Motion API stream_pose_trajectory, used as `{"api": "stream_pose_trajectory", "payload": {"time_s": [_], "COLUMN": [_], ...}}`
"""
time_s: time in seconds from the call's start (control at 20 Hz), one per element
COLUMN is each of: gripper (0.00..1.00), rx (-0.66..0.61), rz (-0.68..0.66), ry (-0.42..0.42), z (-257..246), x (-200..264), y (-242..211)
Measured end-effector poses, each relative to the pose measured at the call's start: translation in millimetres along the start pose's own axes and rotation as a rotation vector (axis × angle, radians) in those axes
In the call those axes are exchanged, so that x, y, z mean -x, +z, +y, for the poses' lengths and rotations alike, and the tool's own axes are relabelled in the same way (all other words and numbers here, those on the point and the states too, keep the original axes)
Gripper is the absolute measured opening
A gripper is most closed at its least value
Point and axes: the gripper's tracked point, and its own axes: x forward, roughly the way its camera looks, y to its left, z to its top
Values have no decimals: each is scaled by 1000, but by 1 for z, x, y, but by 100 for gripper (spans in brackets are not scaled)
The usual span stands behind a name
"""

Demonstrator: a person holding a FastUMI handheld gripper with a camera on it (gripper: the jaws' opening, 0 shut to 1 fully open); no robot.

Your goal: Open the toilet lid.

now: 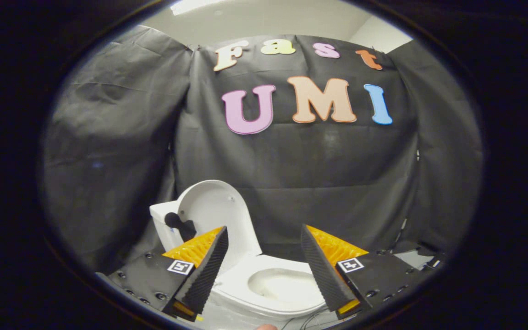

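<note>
While the jaws gape with nothing between them, the toilet lid (216, 211) stands raised over the unfilled bowl (287, 284).

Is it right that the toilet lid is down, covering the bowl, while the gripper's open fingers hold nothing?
Not quite. In the gripper view the toilet lid stands raised against the tank, leaving the bowl uncovered. The rest holds: the gripper is open, its fingers holding nothing.

You had no readable text on the toilet (264, 279); each finger (200, 270) of the open claw (264, 238) carried only a square coded marker (180, 266), not legible.
</note>
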Motion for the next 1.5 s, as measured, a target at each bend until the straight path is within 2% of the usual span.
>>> {"api": "stream_pose_trajectory", "payload": {"time_s": [0.05, 0.2, 0.3, 0.55, 0.6, 0.85, 1.05, 1.25, 1.5], "gripper": [99, 100, 100, 99, 99, 98, 98, 98, 98], "rx": [-6, -61, -40, -45, -42, -47, 16, -6, -12], "rz": [-32, 29, -2, 48, 74, 40, 101, 137, 126], "ry": [-17, -12, -29, -128, -122, -103, -122, -158, -161], "z": [-7, -14, -31, -80, -83, -81, -99, -121, -123], "x": [-2, -14, -17, -10, -6, 3, 9, 18, 17], "y": [-1, -18, -5, -24, -29, -22, -40, -53, -51]}}
